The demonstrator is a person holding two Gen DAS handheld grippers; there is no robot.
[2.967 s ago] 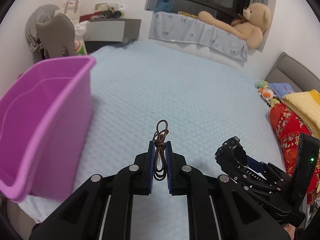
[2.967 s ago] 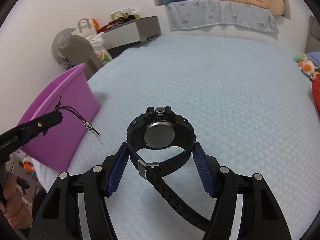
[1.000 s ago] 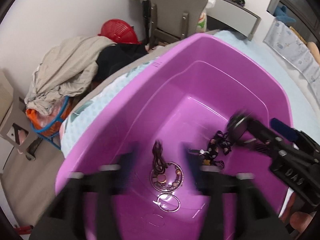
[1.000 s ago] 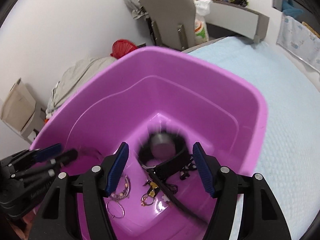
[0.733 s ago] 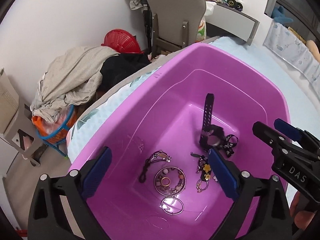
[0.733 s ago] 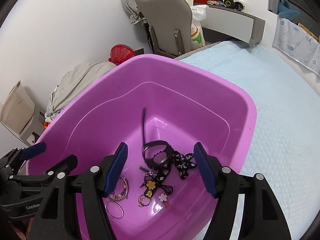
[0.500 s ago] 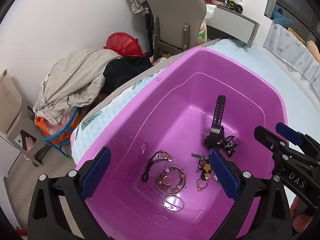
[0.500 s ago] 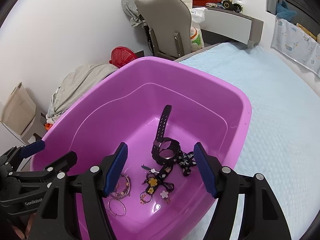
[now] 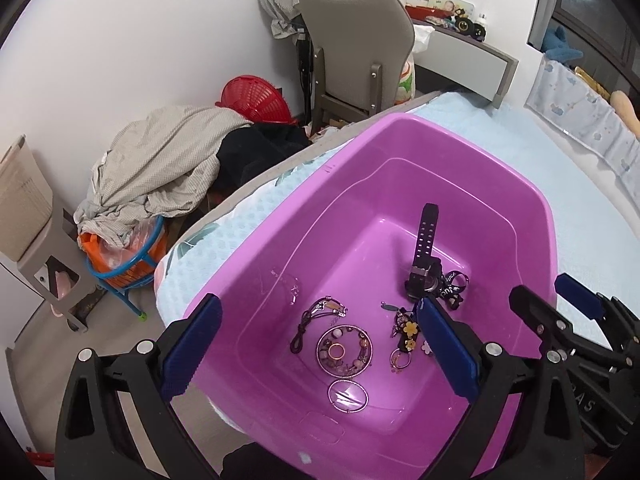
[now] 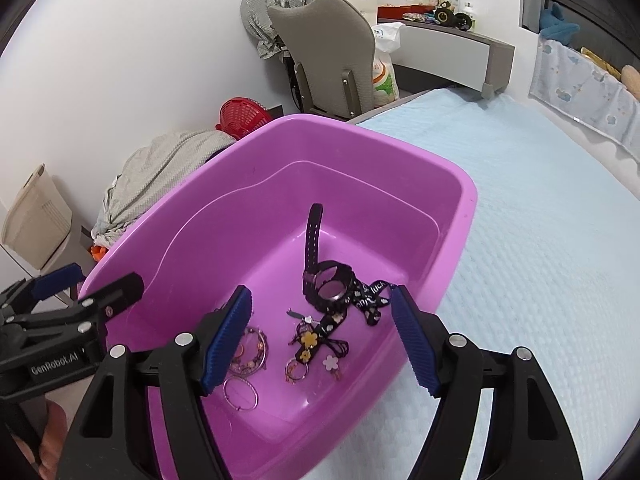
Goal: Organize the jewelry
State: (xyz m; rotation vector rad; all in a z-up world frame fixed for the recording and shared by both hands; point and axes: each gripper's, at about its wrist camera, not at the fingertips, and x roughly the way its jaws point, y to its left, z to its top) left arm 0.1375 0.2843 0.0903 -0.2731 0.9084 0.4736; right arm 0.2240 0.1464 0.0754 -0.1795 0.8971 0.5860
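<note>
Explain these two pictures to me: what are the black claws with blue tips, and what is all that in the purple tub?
There is no robot here. A person holds a hand-operated claw in each hand, and each carries a wide-angle camera looking along its fingers. One picture looks past the left claw, the other past the right claw. Both hang empty over a purple plastic tub standing on a bed with a light blue cover; the left is wide open and the right is opening. In the tub lie a black wristwatch, a brown cord bracelet, thin bangles and flower charms.
</note>
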